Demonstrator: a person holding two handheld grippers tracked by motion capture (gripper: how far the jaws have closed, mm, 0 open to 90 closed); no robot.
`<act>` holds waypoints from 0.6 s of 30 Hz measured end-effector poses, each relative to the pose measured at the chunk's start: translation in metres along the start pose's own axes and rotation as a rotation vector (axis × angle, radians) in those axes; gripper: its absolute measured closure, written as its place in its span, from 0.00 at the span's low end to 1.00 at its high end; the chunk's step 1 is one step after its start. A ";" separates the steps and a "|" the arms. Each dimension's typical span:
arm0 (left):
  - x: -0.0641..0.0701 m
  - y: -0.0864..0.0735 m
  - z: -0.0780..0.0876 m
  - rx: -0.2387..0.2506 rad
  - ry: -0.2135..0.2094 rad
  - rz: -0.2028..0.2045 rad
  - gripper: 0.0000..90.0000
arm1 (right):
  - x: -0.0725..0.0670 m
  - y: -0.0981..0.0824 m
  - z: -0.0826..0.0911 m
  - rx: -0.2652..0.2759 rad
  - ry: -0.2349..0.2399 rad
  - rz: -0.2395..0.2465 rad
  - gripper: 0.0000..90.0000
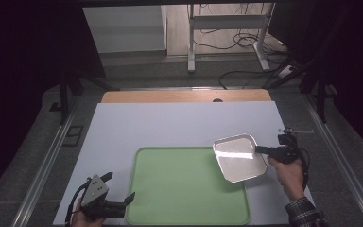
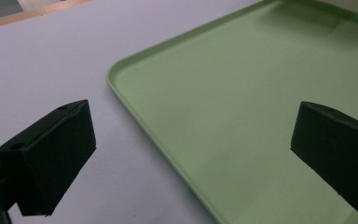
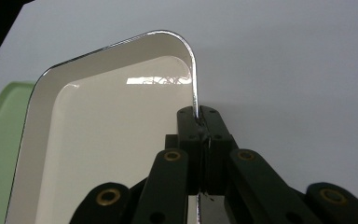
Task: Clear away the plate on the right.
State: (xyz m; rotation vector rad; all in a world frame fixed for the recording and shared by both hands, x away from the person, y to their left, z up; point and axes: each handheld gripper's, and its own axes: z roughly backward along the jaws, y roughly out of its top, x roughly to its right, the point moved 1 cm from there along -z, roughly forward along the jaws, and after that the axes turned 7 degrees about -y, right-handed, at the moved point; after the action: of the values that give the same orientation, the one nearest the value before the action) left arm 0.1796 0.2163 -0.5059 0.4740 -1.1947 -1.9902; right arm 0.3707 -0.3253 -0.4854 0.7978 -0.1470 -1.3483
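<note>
White desk (image 1: 179, 123) is carrying a green tray (image 1: 187, 187). Right tool (image 1: 261, 150) is pinching the metal pan's (image 1: 239, 158) rim, pan overlapping the tray's far right corner. Left tool (image 1: 121, 190) is gaping empty beside the tray.

In the left gripper view the green tray (image 2: 242, 121) runs off the right and bottom edges, and a pale thing at its far corner is cut by the top edge, too little to identify. In the right gripper view the metal pan (image 3: 107, 140) runs off the bottom edge, hiding most of the tray beneath it.
</note>
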 end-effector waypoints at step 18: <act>0.000 0.000 0.000 -0.001 -0.001 0.001 0.00 | -0.039 -0.006 -0.023 -0.049 0.106 0.027 0.98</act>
State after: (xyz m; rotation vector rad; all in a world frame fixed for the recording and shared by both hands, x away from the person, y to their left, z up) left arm 0.1795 0.2161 -0.5060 0.4721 -1.1943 -1.9902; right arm 0.3685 -0.2807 -0.4925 0.8209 -0.0414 -1.2766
